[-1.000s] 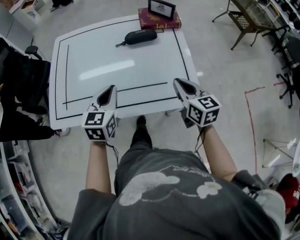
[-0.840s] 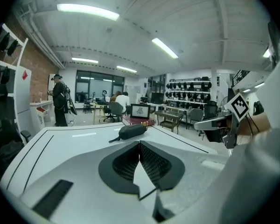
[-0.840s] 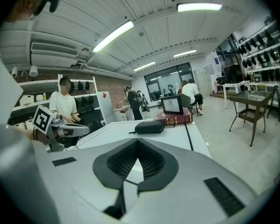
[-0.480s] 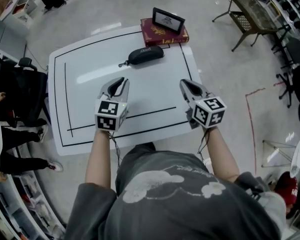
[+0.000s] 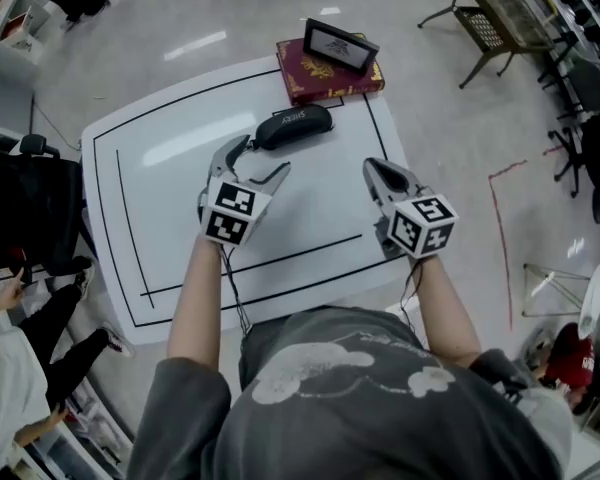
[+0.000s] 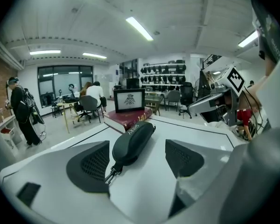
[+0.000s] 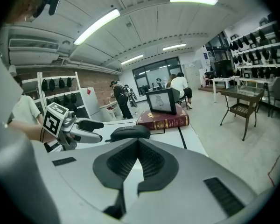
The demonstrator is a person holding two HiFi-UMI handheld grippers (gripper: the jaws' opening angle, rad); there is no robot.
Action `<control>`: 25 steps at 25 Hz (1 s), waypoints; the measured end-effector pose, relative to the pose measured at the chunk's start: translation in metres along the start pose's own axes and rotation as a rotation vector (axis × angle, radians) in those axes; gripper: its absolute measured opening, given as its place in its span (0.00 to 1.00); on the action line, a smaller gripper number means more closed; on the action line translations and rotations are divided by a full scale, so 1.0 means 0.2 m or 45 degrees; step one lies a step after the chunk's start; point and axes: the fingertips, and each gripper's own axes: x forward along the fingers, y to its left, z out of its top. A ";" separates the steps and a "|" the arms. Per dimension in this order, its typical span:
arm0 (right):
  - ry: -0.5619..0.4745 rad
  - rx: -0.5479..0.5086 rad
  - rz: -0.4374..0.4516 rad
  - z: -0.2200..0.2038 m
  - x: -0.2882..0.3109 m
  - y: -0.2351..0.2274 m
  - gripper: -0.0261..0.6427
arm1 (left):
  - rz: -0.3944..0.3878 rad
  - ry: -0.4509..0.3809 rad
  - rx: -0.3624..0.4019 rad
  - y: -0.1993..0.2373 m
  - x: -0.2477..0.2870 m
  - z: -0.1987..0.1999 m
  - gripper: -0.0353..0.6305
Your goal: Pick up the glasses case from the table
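A black glasses case (image 5: pixel 293 126) lies at the far side of the white table (image 5: pixel 150 238), its zip pull toward me. My left gripper (image 5: pixel 263 155) is right at that near end and its jaws are opening. In the left gripper view the case (image 6: pixel 133 141) runs away from the mouth of the jaws, with the dark pads (image 6: pixel 91 164) on either side and clear of it. My right gripper (image 5: pixel 377 171) hovers to the case's right over the table, shut with nothing in it. From the right gripper view the case (image 7: pixel 129 132) shows just past the closed tips (image 7: pixel 137 146).
A red book (image 5: pixel 330 71) with a framed picture (image 5: pixel 340 45) standing on it lies at the table's far edge, just behind the case. Black lines mark a border on the tabletop. A metal side table (image 5: pixel 500 18) stands at the far right; a person's legs (image 5: pixel 60 348) are at the left.
Both grippers have moved forward over the table toward the case, the left one farther. The left jaws, shut before, now stand apart.
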 end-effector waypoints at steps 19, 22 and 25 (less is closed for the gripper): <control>0.087 0.038 -0.068 -0.06 0.12 -0.10 0.04 | -0.140 0.266 0.223 0.09 0.49 -0.16 0.69; 0.086 0.041 -0.068 -0.07 0.12 -0.10 0.04 | -0.175 0.317 0.204 0.09 0.51 -0.16 0.67; 0.081 0.042 -0.069 -0.07 0.10 -0.09 0.04 | -0.184 0.335 0.218 0.09 0.51 -0.16 0.60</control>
